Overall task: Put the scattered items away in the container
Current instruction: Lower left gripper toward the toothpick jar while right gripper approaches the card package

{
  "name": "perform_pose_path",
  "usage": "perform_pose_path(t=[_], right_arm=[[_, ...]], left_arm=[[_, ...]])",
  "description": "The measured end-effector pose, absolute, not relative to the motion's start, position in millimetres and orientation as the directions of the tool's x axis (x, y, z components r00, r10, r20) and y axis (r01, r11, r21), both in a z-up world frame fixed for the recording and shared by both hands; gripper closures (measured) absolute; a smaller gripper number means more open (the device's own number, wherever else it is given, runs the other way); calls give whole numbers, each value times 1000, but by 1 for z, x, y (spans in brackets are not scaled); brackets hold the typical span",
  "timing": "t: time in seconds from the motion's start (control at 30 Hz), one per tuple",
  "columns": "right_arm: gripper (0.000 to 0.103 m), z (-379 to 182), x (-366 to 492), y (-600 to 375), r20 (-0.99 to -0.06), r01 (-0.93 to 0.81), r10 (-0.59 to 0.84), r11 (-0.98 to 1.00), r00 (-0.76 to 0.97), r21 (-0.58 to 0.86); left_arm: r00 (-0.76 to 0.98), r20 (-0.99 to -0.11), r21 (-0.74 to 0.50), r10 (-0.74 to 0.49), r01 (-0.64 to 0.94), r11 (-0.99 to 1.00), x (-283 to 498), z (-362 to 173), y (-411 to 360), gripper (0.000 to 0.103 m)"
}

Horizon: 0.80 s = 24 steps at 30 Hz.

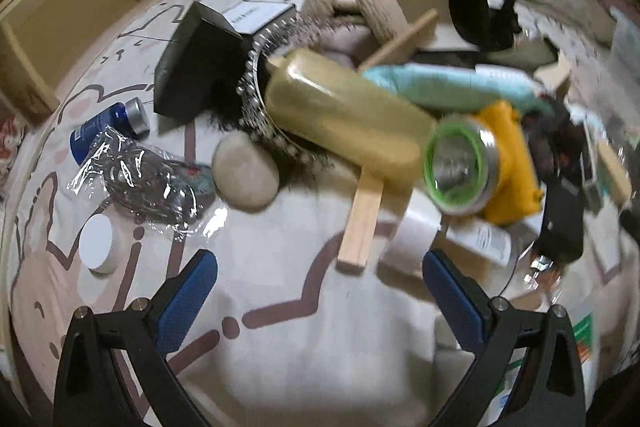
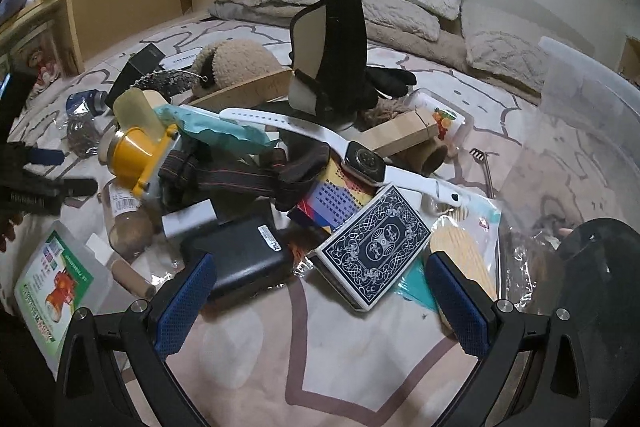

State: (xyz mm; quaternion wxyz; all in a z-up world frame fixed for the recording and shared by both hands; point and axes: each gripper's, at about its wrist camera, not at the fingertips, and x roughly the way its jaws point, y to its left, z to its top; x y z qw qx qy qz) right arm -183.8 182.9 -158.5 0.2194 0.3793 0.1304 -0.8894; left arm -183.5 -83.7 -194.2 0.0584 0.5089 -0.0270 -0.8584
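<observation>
Card deck (image 2: 374, 251) — between right gripper (image 2: 320, 301) fingers

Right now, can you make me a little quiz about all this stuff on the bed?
1. True or false: the left hand-held gripper is squeezing the smooth stone.
2. What lies across the colourful box, above the card pack? A) white watch B) a spoon C) a shoe
3. Fill in: the yellow headlamp has a dark ____ attached.

Key: 1 false, both grippers, including the right hand-held gripper, are open and hold nothing. 2 A. 3 strap.
</observation>
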Motion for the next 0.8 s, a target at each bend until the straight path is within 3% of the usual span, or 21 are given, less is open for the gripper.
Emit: perform_pose_path(t=[0.5,0.8], right_arm=[[0,-162,-187,183,-752,480,-273,-875,-600,-66],[0,-172,-196,180,-767,520,-285,-851,-575,-73]], left_arm=[[-444,-896,45,26,-149,-988,-178,-202,-39,0],[-417,-903,-20,104,-201,-979,-188,-212,-25,0]])
